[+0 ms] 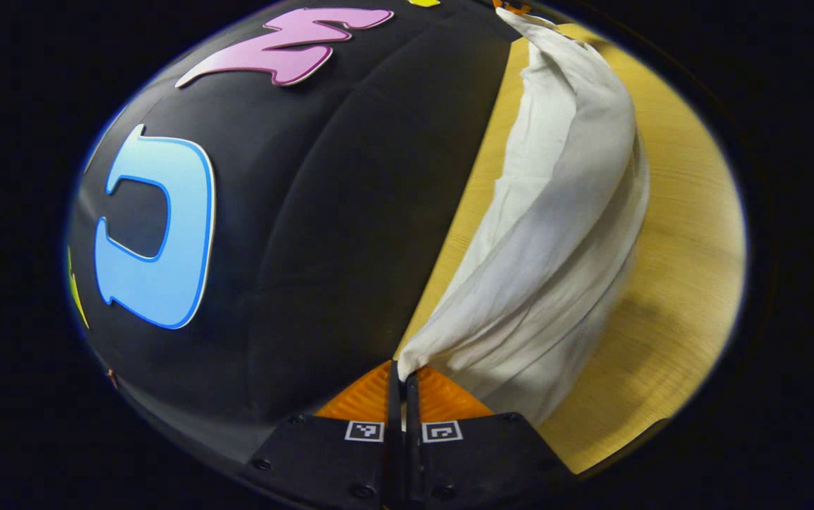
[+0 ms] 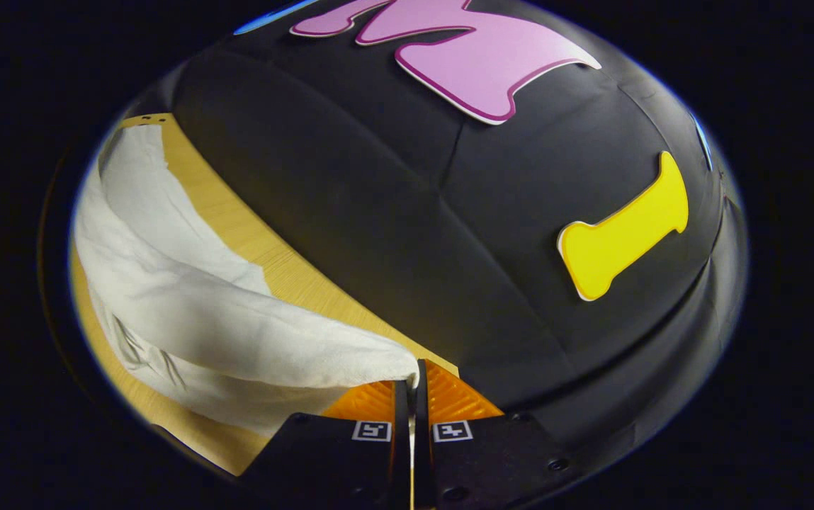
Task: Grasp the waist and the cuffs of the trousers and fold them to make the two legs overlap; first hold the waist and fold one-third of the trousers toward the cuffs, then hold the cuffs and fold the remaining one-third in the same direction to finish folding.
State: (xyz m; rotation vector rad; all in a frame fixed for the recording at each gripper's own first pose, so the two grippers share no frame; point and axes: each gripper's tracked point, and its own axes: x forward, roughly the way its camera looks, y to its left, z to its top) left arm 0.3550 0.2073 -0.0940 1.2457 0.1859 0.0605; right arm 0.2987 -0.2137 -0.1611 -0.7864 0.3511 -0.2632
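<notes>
Left gripper [image 1: 404, 374] pinched tight on a corner of the white trousers [image 1: 555, 234]. Right gripper [image 2: 412, 386] likewise clamped on cloth, which hangs lifted above the wooden desk [image 1: 690, 234].

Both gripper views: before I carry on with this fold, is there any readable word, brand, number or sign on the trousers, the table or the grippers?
Trousers: plain white cloth, no tag or print to read.
Wooden table: bare, no text.
Left gripper and right gripper, each closed on the cloth: two small square black-and-white coded markers on each body; patterns, not words or numbers.
</notes>
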